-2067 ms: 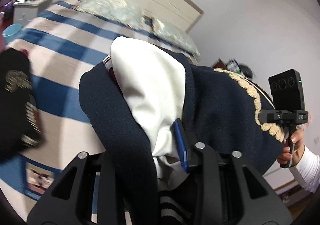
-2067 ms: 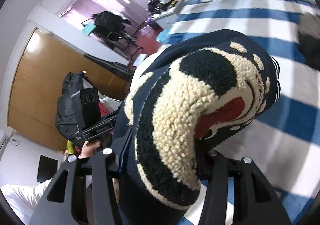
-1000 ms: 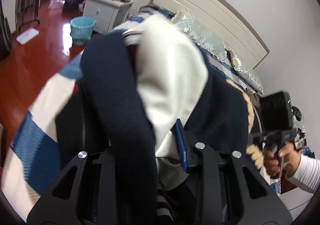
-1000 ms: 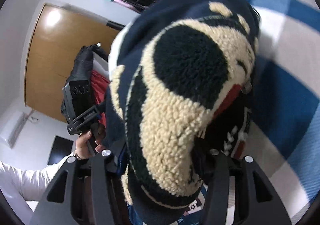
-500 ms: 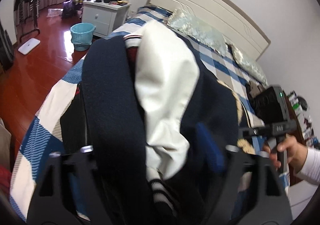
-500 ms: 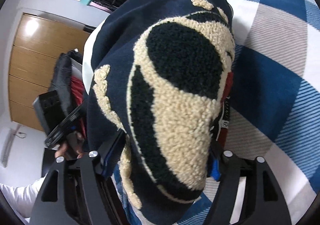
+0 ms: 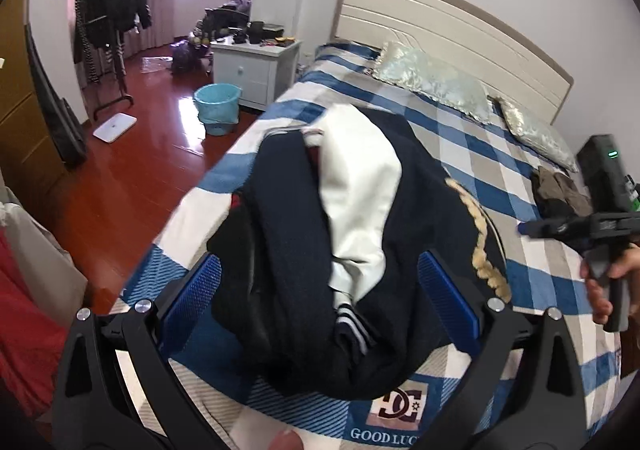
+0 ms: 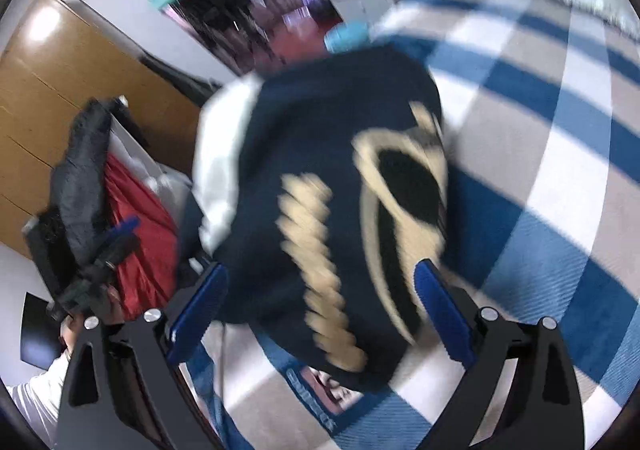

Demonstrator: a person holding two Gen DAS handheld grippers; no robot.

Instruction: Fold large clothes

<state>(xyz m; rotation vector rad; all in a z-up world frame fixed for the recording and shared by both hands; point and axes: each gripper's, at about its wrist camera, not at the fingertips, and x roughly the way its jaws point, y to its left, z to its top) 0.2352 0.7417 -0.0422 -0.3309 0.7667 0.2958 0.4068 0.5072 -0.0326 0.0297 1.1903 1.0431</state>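
A navy varsity jacket with white sleeves and cream fleece lettering lies bunched in a heap on the blue, white and grey checked bed. In the left wrist view the jacket lies between the spread fingers of my left gripper, which is open and holds nothing. In the right wrist view the jacket lies between the spread fingers of my right gripper, also open. The right gripper also shows at the right edge of the left wrist view.
Two pillows lie by the headboard. A small dark garment lies on the bed's far right. A white nightstand and a teal bin stand on the red wood floor. Red and dark clothes are piled to the left.
Both grippers carried the jacket down to the bed, then opened and let it go. It now lies loose on the bed and both grippers have drawn back a little.
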